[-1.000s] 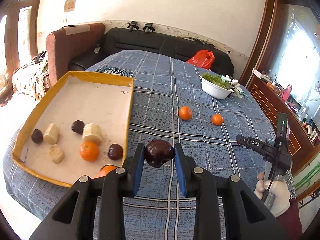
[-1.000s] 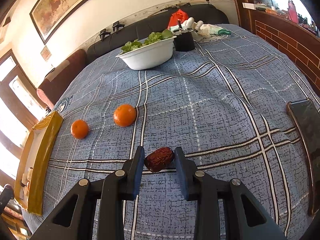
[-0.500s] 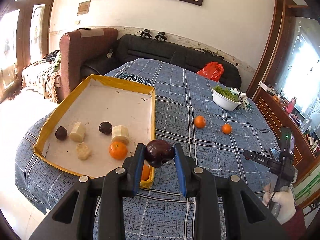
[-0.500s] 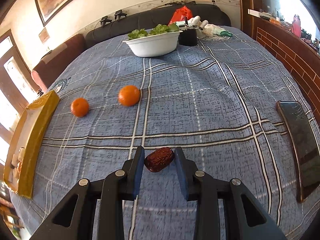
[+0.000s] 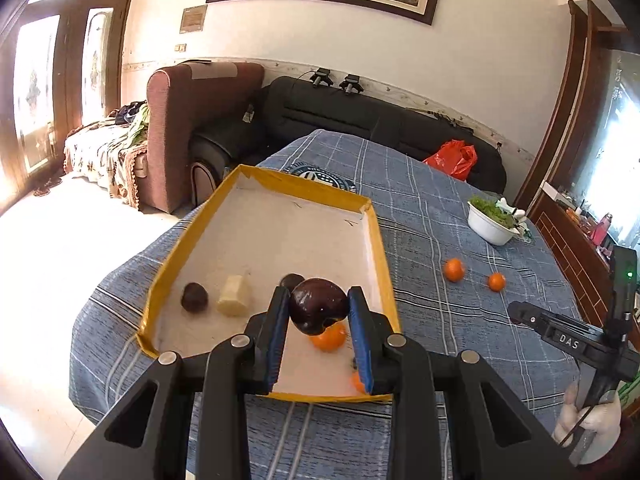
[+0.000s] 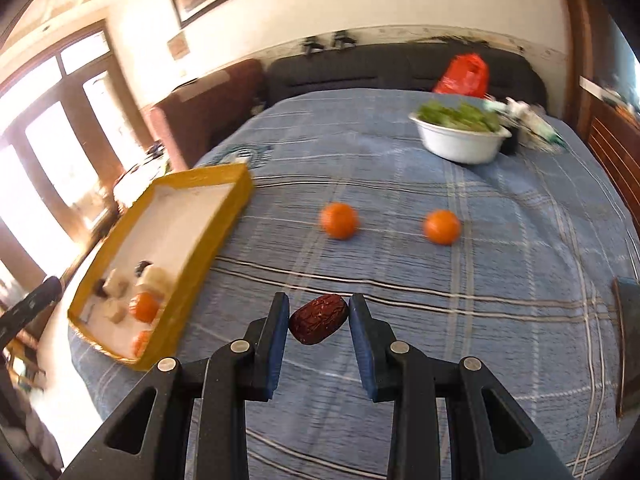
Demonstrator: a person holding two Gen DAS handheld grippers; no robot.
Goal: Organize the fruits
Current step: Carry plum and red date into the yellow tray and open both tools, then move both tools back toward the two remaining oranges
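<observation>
While the left gripper (image 5: 319, 316) clamps a dark plum (image 5: 318, 305) over the tray (image 5: 382, 252), it should lower near the tray's front edge before releasing; the right gripper (image 6: 319, 320) grips a date (image 6: 318, 319).

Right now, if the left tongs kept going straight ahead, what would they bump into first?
Probably the yellow tray. The left tongs, gripping a dark plum, point down into it. The orange lies right behind the plum, so that or the tray floor comes first; depth is hard to judge.
</observation>
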